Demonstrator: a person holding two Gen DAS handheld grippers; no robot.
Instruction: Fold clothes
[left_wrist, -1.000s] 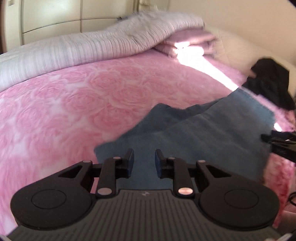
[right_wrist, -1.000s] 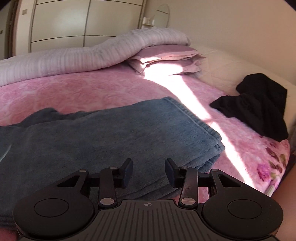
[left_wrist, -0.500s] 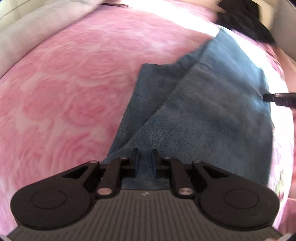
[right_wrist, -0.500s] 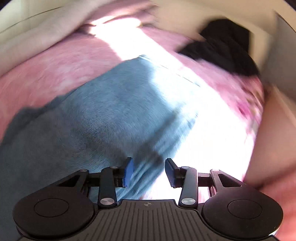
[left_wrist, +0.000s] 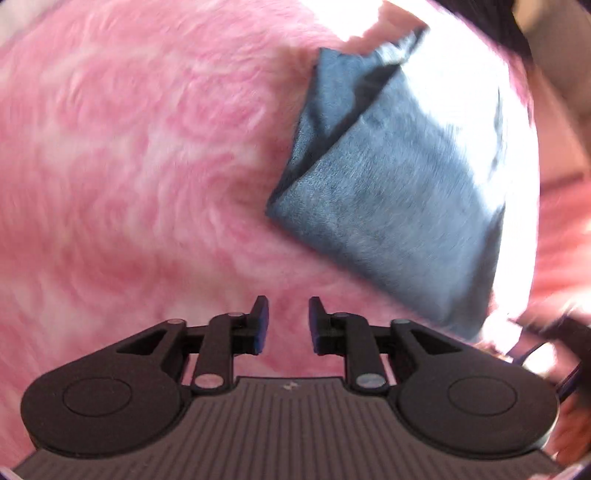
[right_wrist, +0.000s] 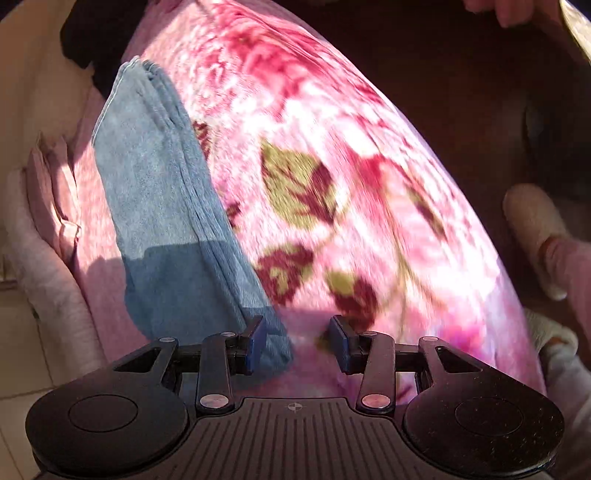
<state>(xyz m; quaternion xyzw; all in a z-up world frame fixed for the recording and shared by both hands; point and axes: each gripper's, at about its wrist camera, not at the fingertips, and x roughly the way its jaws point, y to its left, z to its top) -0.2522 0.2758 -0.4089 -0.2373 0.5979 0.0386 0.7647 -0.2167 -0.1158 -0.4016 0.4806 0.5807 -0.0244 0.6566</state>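
A folded blue denim garment (left_wrist: 388, 184) lies on the pink rose-patterned blanket (left_wrist: 129, 166), up and right of my left gripper (left_wrist: 286, 321). The left gripper is open and empty over bare blanket, apart from the garment. In the right wrist view the same folded garment (right_wrist: 159, 206) lies along the left, its stacked edges showing. My right gripper (right_wrist: 297, 343) is open, its left finger just beside the garment's near corner, holding nothing.
A black garment (right_wrist: 92, 33) lies beyond the denim at the top left. The blanket's flowered edge (right_wrist: 332, 184) drops off to a dark floor on the right. A person's slippered foot (right_wrist: 535, 229) stands at the right. Pillows and a quilt (right_wrist: 48, 206) lie at the left.
The left gripper has opened and pulled back off the denim onto bare blanket. The right gripper has swung to the bed's edge and stays open. Both views have tilted sharply.
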